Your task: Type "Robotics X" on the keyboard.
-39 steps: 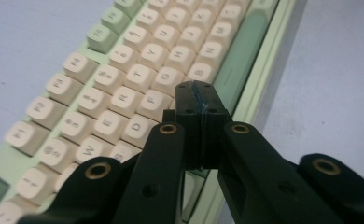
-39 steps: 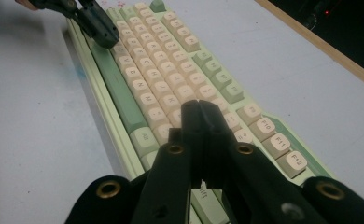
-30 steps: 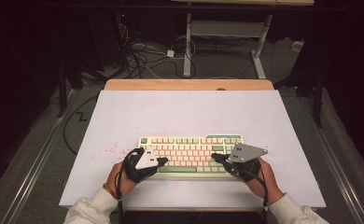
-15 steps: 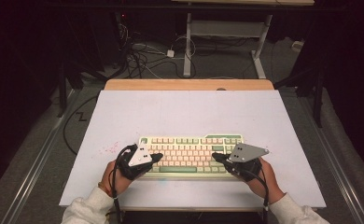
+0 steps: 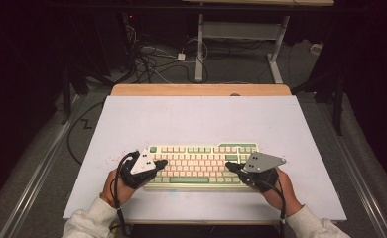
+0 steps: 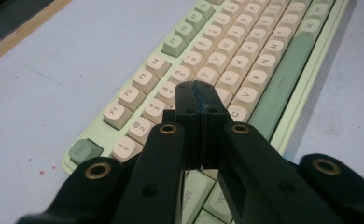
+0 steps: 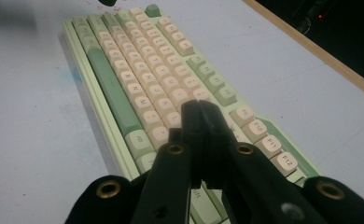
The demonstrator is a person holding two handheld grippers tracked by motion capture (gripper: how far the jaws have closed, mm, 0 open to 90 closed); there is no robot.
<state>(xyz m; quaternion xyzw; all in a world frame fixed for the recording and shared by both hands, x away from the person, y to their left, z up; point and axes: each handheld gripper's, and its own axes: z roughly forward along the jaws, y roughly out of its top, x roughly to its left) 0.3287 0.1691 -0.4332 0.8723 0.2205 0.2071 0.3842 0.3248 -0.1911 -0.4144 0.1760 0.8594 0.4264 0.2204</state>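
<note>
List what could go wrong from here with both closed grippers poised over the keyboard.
1. The left gripper has its jaws shut into one blunt tip broader than a keycap, so it may press two keys on the keyboard at once.
2. The right gripper sits over closely packed keys, so a slight slip could hit a neighbour.
3. A hard sideways push might slide the keyboard across the smooth white table.

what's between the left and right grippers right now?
Only the keyboard: in the high view its middle keys and green space bar span the gap between the left gripper and right gripper, both with jaws shut.
</note>
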